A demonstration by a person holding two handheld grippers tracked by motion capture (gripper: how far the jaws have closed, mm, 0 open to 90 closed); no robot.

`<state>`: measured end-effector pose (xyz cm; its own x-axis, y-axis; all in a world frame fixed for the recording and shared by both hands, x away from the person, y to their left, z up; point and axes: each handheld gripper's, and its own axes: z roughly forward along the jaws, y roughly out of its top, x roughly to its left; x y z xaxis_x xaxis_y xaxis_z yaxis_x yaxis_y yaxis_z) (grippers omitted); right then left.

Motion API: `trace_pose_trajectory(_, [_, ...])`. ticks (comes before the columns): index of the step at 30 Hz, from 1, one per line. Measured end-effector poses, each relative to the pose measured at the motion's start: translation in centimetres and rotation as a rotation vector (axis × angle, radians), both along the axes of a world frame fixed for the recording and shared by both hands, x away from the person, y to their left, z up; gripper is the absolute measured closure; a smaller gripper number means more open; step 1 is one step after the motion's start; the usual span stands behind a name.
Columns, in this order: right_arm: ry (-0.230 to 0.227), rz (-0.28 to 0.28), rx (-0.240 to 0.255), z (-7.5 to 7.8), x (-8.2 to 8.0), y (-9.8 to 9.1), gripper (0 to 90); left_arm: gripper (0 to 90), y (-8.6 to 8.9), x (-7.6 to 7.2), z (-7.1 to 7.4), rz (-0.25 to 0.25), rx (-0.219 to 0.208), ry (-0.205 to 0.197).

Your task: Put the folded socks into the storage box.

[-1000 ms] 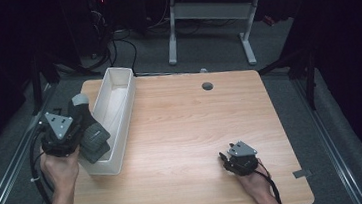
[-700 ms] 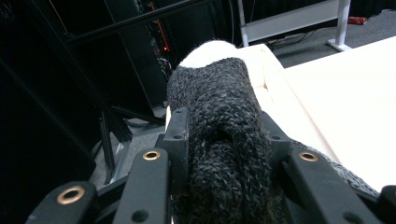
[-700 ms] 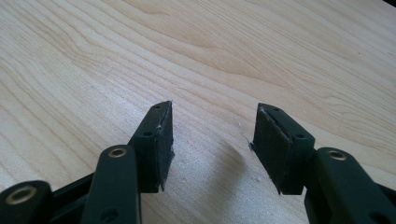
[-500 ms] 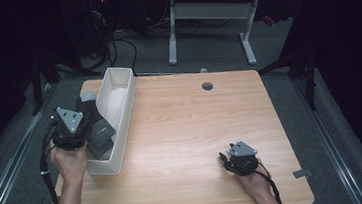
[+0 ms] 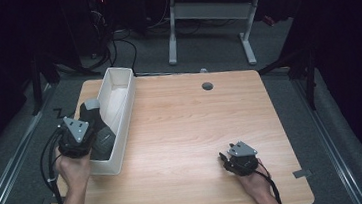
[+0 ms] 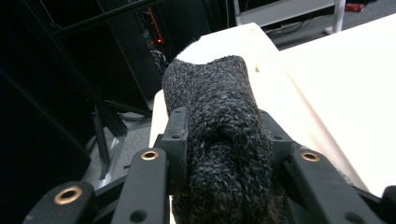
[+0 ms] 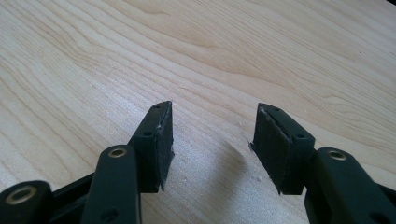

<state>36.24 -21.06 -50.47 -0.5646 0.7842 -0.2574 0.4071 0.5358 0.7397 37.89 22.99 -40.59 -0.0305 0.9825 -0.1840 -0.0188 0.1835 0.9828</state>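
My left gripper (image 5: 76, 138) has its jaws squeezed on a dark knitted sock (image 6: 219, 121), right beside the white bin's (image 5: 118, 95) near end. The sock points long-ways away from me. My right gripper (image 7: 212, 144), far from the bin, has its jaws apart and holds nothing. Up close I see the knit; from above, the bin.

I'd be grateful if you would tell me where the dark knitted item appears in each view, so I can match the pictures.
High view: the dark knitted item sits left of centre, in the left gripper, over the white bin.
Left gripper view: centre, clamped between the black jaws.
Right gripper view: wood between open jaws of the right gripper.
Shared landmark: the wooden table.
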Motion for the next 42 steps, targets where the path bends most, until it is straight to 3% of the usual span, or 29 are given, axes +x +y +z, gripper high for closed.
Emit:
trace_pose_trajectory(4, [0.002,-0.002,0.002,0.0,0.0,0.0,47.5,60.7,0.5,-1.2,0.3,-0.019,-0.105,0.019])
trace_pose_trajectory(7, [-0.003,0.002,-0.002,0.0,0.0,0.0,47.5,60.1,0.7,-2.2,0.3,-0.039,-0.145,0.03])
trace_pose_trajectory(10, [-0.001,0.001,0.0,0.0,0.0,0.0,47.5,59.6,0.6,-3.1,0.3,-0.054,-0.157,0.039])
trace_pose_trajectory(15, [-0.001,0.001,-0.001,0.0,0.0,0.0,47.5,60.0,0.9,-3.3,0.2,-0.041,-0.153,0.035])
trace_pose_trajectory(19, [-0.001,0.001,0.001,0.0,0.0,0.0,47.4,62.2,0.2,-2.4,0.0,-0.004,-0.067,0.014])
trace_pose_trajectory(22, [0.002,-0.001,0.002,0.0,0.0,0.0,47.4,62.6,-0.3,-2.2,-0.3,-0.008,-0.036,0.014])
trace_pose_trajectory(25, [0.001,-0.001,0.002,0.0,0.0,0.0,47.4,61.8,-0.4,-3.0,-0.5,-0.03,-0.066,0.015])
trace_pose_trajectory(29, [0.002,0.001,0.001,0.0,0.0,0.0,47.4,60.9,0.4,-5.3,-0.5,-0.06,-0.176,0.007])
trace_pose_trajectory(32, [-0.002,0.004,-0.001,0.0,0.0,0.0,47.4,60.6,0.4,-6.6,-0.6,-0.08,-0.194,0.005])
trace_pose_trajectory(40, [-0.007,0.008,-0.007,0.0,0.0,0.0,47.4,60.6,-0.2,-7.5,-2.0,-0.073,-0.157,0.004])
trace_pose_trajectory(42, [-0.006,0.008,-0.005,0.0,0.0,0.0,47.4,60.6,-0.4,-7.4,-2.1,-0.058,-0.126,0.002])
